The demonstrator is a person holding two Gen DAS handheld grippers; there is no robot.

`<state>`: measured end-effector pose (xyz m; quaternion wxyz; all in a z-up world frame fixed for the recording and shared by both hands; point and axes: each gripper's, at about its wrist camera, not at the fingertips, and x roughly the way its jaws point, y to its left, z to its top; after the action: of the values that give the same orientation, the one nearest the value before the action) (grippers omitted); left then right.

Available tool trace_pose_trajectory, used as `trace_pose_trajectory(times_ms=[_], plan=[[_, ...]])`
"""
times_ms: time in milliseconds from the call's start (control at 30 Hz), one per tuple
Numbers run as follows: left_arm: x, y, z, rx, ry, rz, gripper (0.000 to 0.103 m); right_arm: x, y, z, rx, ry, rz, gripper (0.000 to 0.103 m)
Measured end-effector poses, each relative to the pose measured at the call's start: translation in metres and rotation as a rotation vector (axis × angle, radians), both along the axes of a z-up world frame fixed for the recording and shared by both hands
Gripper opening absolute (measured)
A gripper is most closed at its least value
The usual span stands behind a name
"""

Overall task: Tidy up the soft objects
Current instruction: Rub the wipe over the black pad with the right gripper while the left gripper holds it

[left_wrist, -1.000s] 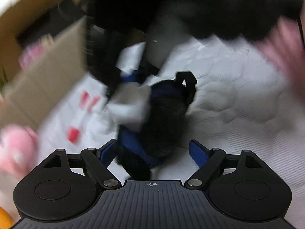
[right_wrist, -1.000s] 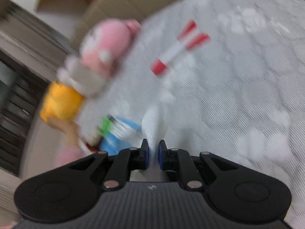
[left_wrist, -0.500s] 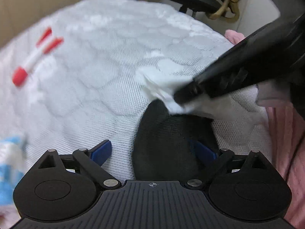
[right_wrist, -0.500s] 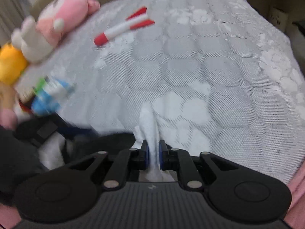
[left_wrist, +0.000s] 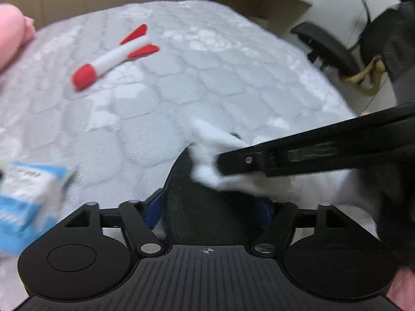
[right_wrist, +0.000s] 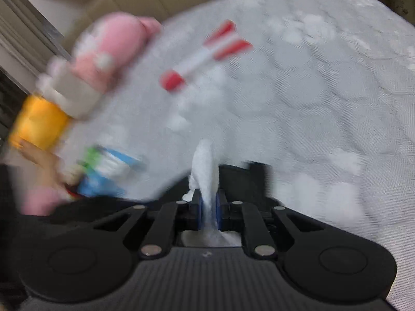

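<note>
Right hand-held gripper (right_wrist: 207, 208) is clenching a white cloth (right_wrist: 205, 163), as half a second back, over the mattress (right_wrist: 324, 90). Left hand-held gripper (left_wrist: 211, 207) is sitting spread around a black fabric item (left_wrist: 207, 207), its fingers now nearer than before. Toy rocket (left_wrist: 114, 55) is lying well apart; views blurrier.
</note>
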<state>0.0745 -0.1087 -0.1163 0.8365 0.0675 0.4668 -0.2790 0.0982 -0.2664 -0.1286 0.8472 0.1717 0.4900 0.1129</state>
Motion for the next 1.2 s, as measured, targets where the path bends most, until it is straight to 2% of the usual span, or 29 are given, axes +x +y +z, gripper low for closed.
trace_pose_trajectory(times_ms=[67,133,233,333,433,500,567,633,733,867,900,967,1000,1033,1100,1200], plan=[[-0.006,0.001,0.005,0.029,-0.006,0.01,0.083,-0.007,-0.001,-0.003,-0.127,-0.026,-0.022,0.011],[-0.008,0.004,0.01,0.007,0.002,0.007,0.088,-0.014,-0.006,0.001,-0.193,-0.061,-0.06,0.011],[-0.015,0.01,0.019,-0.001,-0.007,-0.016,0.093,-0.019,-0.013,0.009,-0.17,-0.069,-0.09,0.011],[-0.02,0.02,0.019,0.008,0.009,-0.037,0.093,-0.026,-0.007,0.017,0.017,-0.049,-0.024,0.011],[-0.025,0.034,0.012,-0.003,0.067,-0.066,0.093,-0.033,0.011,0.015,0.193,0.002,0.096,0.011],[-0.026,0.043,0.004,-0.012,0.114,-0.055,0.094,-0.037,0.03,0.007,0.185,0.042,0.171,0.011],[-0.023,0.051,-0.001,-0.017,0.141,-0.019,0.094,-0.043,0.04,0.002,0.077,0.039,0.208,0.011],[-0.018,0.057,-0.005,-0.044,0.158,0.024,0.094,-0.048,0.031,-0.002,0.023,0.041,0.175,0.011],[-0.002,0.055,-0.01,-0.089,0.178,0.07,0.094,-0.051,0.002,-0.003,0.056,0.061,0.072,0.011],[0.018,0.025,-0.016,-0.091,0.159,0.089,0.093,-0.056,-0.033,0.009,0.059,0.015,-0.046,0.011],[0.02,0.018,-0.017,-0.1,0.15,0.083,0.091,-0.057,-0.04,0.012,0.069,0.003,-0.068,0.011],[0.023,0.004,-0.017,-0.119,0.134,0.07,0.072,-0.058,-0.052,0.018,0.084,-0.02,-0.107,0.011],[0.024,-0.002,-0.017,-0.129,0.127,0.063,0.055,-0.058,-0.055,0.02,0.082,-0.029,-0.121,0.011],[0.024,-0.005,-0.017,-0.141,0.124,0.054,0.044,-0.058,-0.057,0.022,0.076,-0.038,-0.131,0.011],[0.021,-0.01,-0.016,-0.145,0.093,0.038,0.042,-0.056,-0.057,0.026,0.062,-0.055,-0.137,0.011],[0.004,-0.015,-0.01,-0.075,0.001,-0.037,0.042,-0.046,-0.051,0.03,0.091,-0.092,-0.125,0.011]])
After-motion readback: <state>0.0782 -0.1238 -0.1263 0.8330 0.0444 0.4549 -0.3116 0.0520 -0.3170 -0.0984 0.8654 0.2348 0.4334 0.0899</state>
